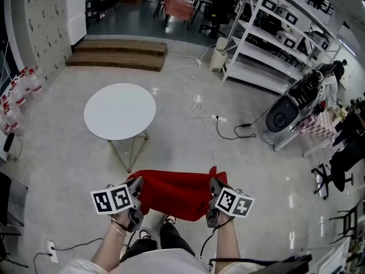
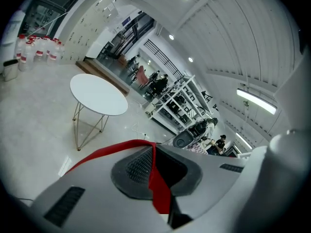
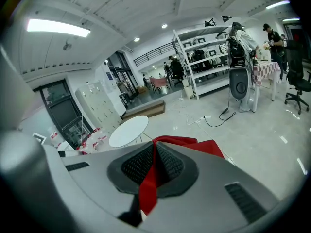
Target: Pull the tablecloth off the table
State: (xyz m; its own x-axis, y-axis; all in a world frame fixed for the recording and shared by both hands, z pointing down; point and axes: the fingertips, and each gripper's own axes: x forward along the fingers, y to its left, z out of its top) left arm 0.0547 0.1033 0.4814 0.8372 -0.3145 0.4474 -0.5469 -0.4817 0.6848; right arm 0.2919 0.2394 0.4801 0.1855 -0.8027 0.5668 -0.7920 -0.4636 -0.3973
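Grey floor (image 1: 68,136) spreads under the cloth (image 1: 178,194), which hangs clear of the worktop (image 1: 120,111), stretched between my left tool (image 1: 137,186) and right tool (image 1: 215,187), both clenched on its edge; I should hold both corners level and taut.

No word, brand or number is legible in any view: the left marker cube (image 1: 112,200) on the left tongs (image 1: 137,183) and the right marker cube (image 1: 235,203) on the right tongs (image 1: 215,183) show only black-and-white square patterns, while red labels on the bottles (image 1: 23,84) are too small to read.
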